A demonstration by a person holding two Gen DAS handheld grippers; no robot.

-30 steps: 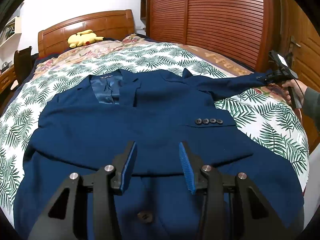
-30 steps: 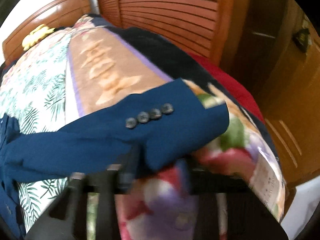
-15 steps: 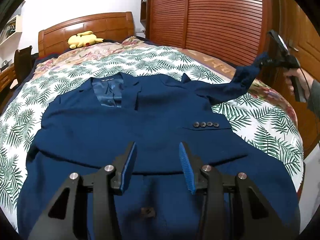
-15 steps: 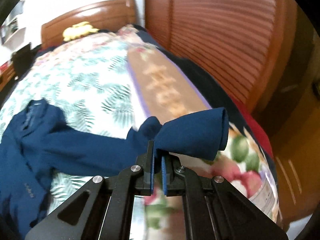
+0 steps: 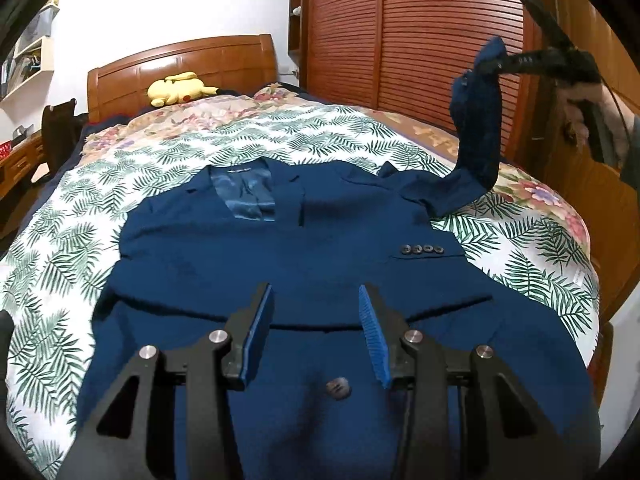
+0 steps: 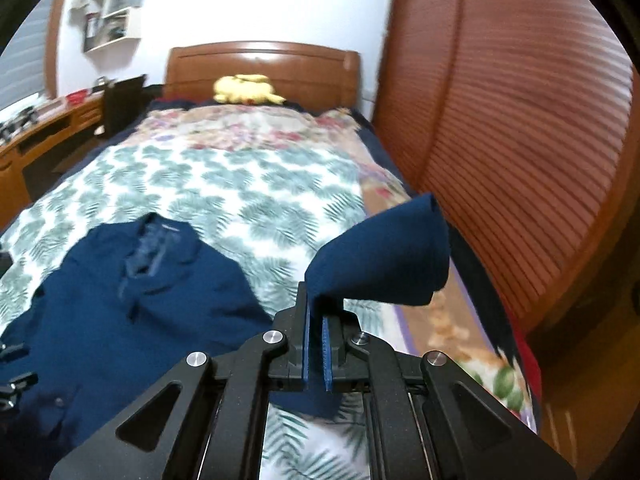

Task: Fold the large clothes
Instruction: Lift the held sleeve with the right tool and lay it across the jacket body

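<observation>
Right gripper clamped tight on the sleeve, lifted above the bed; left gripper part open, empty, over the jacket spread flat. One jacket, four cuff buttons, one yellow plush at the headboard

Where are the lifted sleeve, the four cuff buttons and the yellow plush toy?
lifted sleeve [image 5: 478, 128]: left wrist view, mid-length.
four cuff buttons [image 5: 422, 249]: left wrist view, the row's middle.
yellow plush toy [image 5: 178, 88]: left wrist view, body.
</observation>
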